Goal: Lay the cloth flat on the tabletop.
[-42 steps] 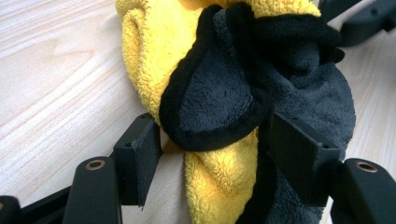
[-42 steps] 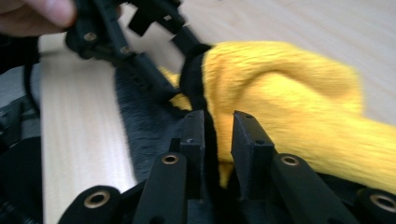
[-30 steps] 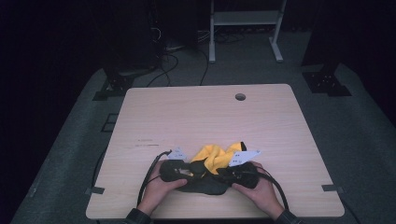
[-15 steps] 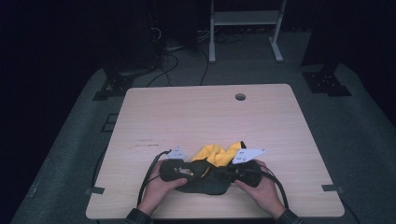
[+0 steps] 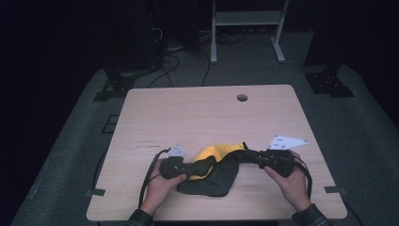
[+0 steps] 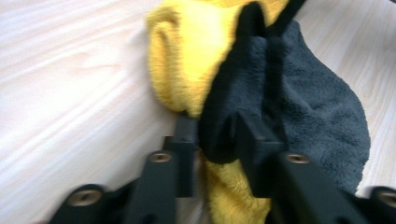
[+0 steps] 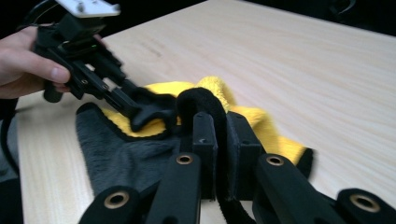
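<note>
My left tool [image 6: 212, 140] has just been closing, and in the left gripper view its two black jaws now pinch a bunched fold of the cloth [image 6: 299, 102], dark grey pile bulging between the pads and yellow pile showing under and beside the left jaw. In the high view that left tool [image 5: 200, 165] lies low in my left hand [image 5: 162, 181], its tip buried in the near left edge of the cloth [image 5: 211, 181]. My right tool [image 7: 220, 133] has its jaws pressed together on the black hem of the same cloth [image 7: 126, 158]; in the right gripper view the hem loops up over the jaw tips and runs down between them. Ahead and to the left of those jaws, the left tool [image 7: 133, 109] grips another part of the hem, with the fingers [image 7: 44, 70] of my left hand wrapped round its body. In the high view the right tool [image 5: 247, 157], held in my right hand [image 5: 287, 176], sits at the cloth's far right corner, and the fabric spans between the two tools, yellow face showing behind them, dark grey face sagging toward me. The cloth rests on the pale wooden tabletop [image 5: 207, 117], near its front edge. A small round hole [image 5: 242, 98] lies well beyond both tools, near the tabletop's far edge.
</note>
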